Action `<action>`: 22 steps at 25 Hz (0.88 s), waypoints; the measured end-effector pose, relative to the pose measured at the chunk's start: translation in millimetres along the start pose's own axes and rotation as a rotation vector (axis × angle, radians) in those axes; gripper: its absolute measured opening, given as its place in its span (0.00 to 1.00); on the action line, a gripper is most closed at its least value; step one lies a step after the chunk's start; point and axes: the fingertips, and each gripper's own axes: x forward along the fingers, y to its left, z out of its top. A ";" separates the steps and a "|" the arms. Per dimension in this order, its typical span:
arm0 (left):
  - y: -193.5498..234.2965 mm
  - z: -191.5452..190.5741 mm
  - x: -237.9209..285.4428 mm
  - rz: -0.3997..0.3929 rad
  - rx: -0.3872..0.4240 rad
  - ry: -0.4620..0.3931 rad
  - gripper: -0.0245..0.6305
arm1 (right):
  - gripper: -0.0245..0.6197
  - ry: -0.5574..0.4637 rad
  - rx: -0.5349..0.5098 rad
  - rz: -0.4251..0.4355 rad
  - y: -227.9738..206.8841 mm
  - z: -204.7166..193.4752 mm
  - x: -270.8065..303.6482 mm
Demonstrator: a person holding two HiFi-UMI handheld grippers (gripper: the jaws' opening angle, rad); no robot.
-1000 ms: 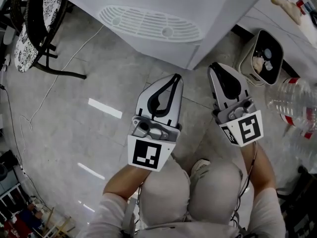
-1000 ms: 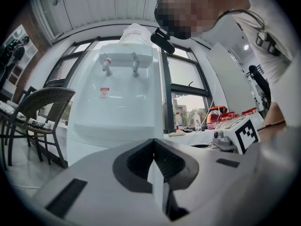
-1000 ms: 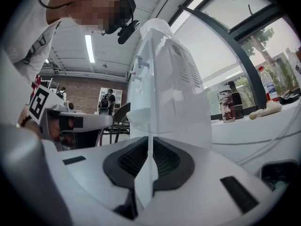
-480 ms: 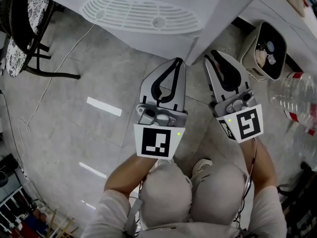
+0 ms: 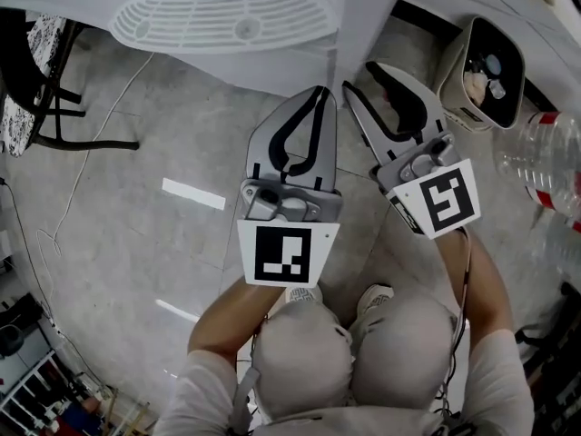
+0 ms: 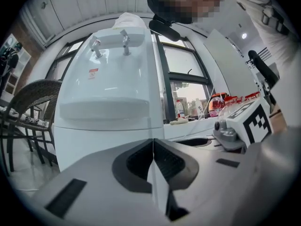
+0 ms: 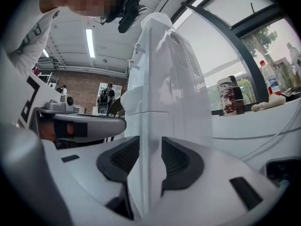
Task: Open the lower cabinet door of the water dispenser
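The white water dispenser (image 5: 272, 62) fills the top of the head view, its oval drip grille (image 5: 222, 21) facing me. My left gripper (image 5: 317, 92) is shut and empty, its tip close to the dispenser's front near the right corner. In the left gripper view the closed jaws (image 6: 153, 145) point at the lower cabinet door (image 6: 94, 140) under the taps. My right gripper (image 5: 359, 77) is beside that corner with its jaws opening. In the right gripper view the dispenser's vertical corner edge (image 7: 150, 121) lines up in the gap of the right gripper (image 7: 150, 149); the pads do not press on it.
A beige bin (image 5: 481, 66) with rubbish stands right of the dispenser, and a clear water bottle (image 5: 545, 166) lies further right. A dark chair (image 5: 36, 89) and a thin cable (image 5: 91, 162) are on the tiled floor at left. The person's knees (image 5: 363, 352) are below the grippers.
Both grippers have moved closer to the dispenser's lower front corner. The right gripper's jaws, shut a second ago, have spread apart. The left gripper stays shut.
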 end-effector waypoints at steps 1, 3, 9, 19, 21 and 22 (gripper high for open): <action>-1.1 -0.3 -0.3 -0.003 0.004 0.002 0.05 | 0.26 -0.001 0.000 0.002 -0.9 0.1 1.6; -2.2 -1.7 -1.4 -0.008 0.010 0.007 0.04 | 0.28 -0.010 0.003 0.001 -3.8 1.5 4.4; -1.5 -1.5 -3.2 0.008 -0.004 -0.012 0.05 | 0.35 -0.005 0.014 0.022 -8.6 -1.8 9.1; 12.0 0.2 -15.9 0.044 0.000 -0.021 0.05 | 0.29 -0.059 0.057 -0.033 -11.0 -1.1 8.0; 15.5 4.5 -20.2 0.054 0.002 -0.035 0.04 | 0.28 -0.062 0.056 -0.049 -10.1 -1.2 7.6; 16.7 6.5 -21.8 0.057 0.001 -0.041 0.04 | 0.27 -0.062 0.056 -0.055 -9.5 -1.4 7.2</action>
